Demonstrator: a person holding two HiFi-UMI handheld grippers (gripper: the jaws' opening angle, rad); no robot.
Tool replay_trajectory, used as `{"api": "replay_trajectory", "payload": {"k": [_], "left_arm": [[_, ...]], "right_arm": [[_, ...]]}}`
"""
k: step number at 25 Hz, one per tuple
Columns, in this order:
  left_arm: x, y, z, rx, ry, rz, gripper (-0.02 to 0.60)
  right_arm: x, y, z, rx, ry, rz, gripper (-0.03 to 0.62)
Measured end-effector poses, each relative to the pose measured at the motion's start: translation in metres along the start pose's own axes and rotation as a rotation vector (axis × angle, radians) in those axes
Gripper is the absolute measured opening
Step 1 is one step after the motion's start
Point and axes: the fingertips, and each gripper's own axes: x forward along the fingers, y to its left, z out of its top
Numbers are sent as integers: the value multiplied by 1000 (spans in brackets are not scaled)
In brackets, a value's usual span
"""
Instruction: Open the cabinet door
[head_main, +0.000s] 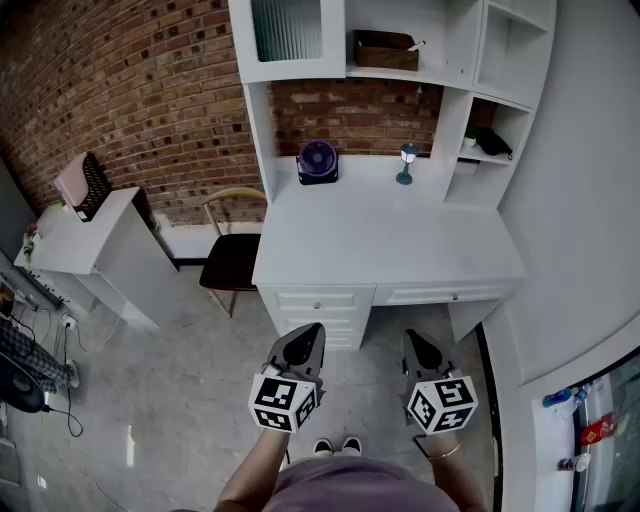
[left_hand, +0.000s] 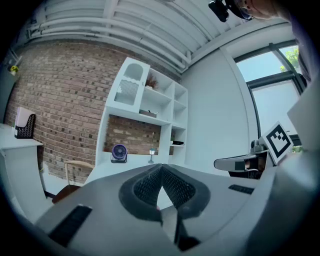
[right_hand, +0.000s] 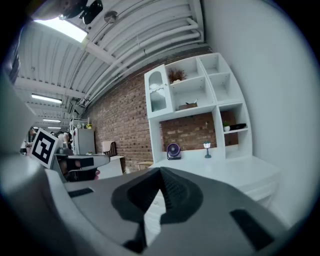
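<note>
A white desk (head_main: 390, 240) with a shelf unit stands against the brick wall. Its upper left compartment has a closed cabinet door (head_main: 287, 30) with a ribbed glass pane, also seen as an arched door (left_hand: 129, 89) in the left gripper view and as the same door (right_hand: 157, 96) in the right gripper view. My left gripper (head_main: 303, 343) and right gripper (head_main: 420, 348) hang side by side in front of the desk, well short of it. Both are shut with nothing between the jaws. The left gripper (left_hand: 161, 172) and right gripper (right_hand: 160, 175) point toward the desk.
On the desk stand a small purple fan (head_main: 317, 161) and a little lamp (head_main: 406, 163). A wooden chair (head_main: 232, 255) sits left of the desk, and a white side cabinet (head_main: 95, 245) farther left. A brown box (head_main: 385, 50) rests on an upper shelf. A white wall runs along the right.
</note>
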Motion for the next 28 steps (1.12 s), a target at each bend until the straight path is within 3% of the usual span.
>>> {"api": "replay_trajectory", "payload": {"k": [20, 28], "left_arm": [[-1, -2, 1, -33, -29, 51, 2], [1, -10, 4, -26, -28, 105, 95]], "right_arm": [[-4, -9, 2, 0, -35, 36, 10], [-10, -16, 7, 45, -39, 99, 106]]}}
